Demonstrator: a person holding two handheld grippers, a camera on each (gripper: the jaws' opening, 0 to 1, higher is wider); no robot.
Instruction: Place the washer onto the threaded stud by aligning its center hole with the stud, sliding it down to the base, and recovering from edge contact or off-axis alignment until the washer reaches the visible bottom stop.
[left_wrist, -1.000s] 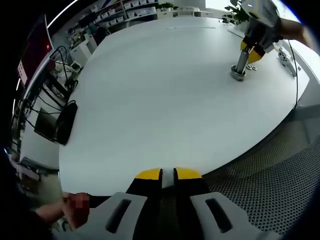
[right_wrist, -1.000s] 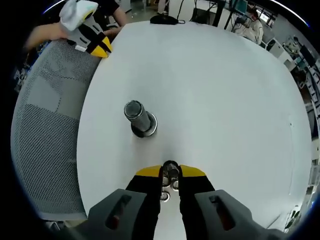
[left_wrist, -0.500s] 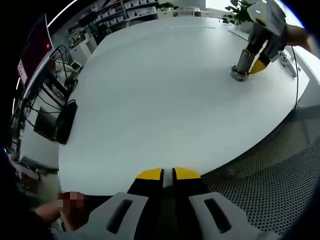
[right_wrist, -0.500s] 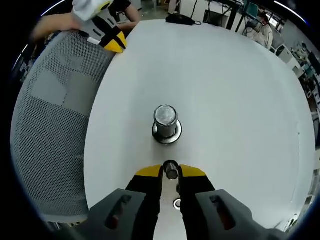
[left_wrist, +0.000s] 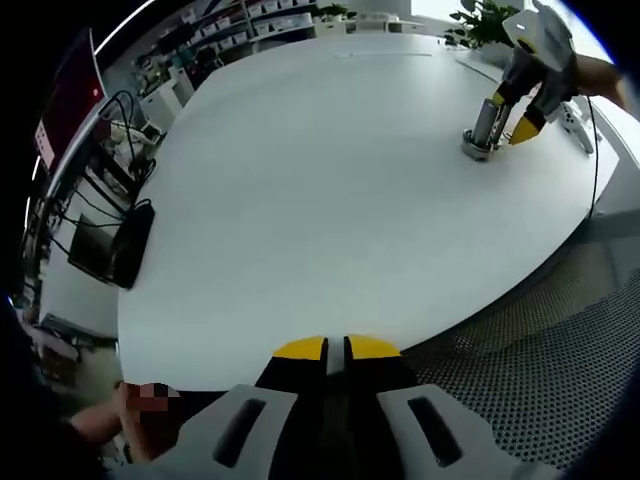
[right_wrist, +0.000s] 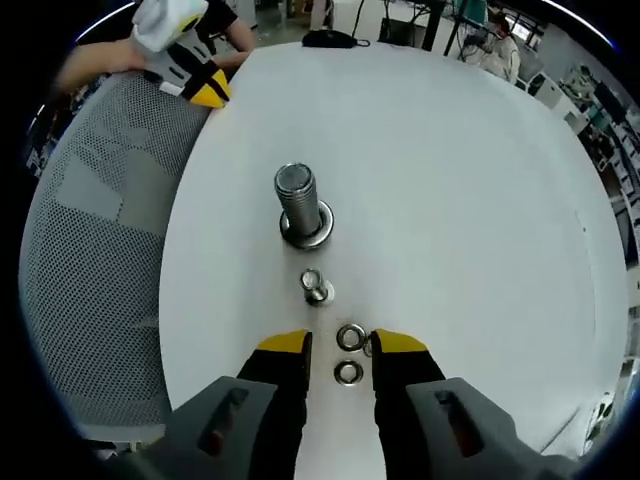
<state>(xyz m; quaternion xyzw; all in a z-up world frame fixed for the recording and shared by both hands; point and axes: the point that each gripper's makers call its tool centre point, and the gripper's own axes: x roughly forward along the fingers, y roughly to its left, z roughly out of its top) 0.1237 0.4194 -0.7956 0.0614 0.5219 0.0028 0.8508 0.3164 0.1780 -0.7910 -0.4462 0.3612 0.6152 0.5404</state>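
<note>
washer (right_wrist: 315, 287) lies nr stud (right_wrist: 299, 205) (right tongs (right_wrist: 340, 345) spread, nothing held)

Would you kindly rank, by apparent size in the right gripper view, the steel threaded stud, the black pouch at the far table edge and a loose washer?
1. Steel threaded stud.
2. Black pouch, though distance shrinks it.
3. Loose washer, smallest.
</note>
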